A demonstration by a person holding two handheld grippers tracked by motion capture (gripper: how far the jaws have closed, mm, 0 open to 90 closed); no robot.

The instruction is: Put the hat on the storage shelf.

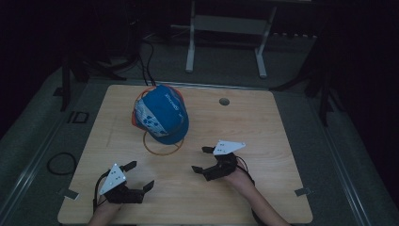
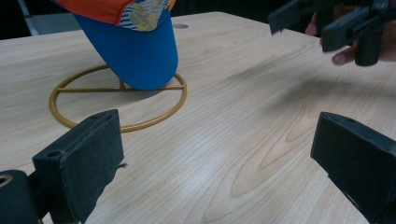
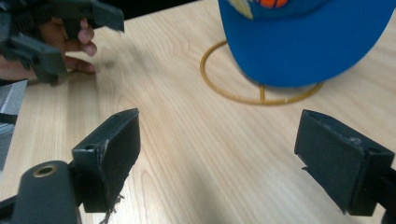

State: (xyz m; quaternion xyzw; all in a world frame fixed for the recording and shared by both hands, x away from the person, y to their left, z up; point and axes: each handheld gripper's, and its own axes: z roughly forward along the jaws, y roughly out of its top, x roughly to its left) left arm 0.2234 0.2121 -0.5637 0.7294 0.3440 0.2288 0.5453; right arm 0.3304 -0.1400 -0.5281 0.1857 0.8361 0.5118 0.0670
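**Cap on its stand, both grippers idle**

A pale wooden worktop (image 1: pixel 263 127) stands in a dim room, grey floor around it, a white frame (image 1: pixel 226 28) beyond the far edge. The high view alone shows a round hole (image 1: pixel 224 101) near that edge. A blue cap (image 1: pixel 162 115) with an orange underside sits on a gold wire stand (image 2: pixel 116 88) toward the far-left part. Near the front edge, the left gripper (image 1: pixel 139 175) and right gripper (image 1: pixel 201 159) hover with jaws apart, holding nothing.

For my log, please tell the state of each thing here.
Cap: resting on the gold wire stand, brim toward the person.
Left gripper: open, holding nothing, over the table.
Right gripper: open, holding nothing.
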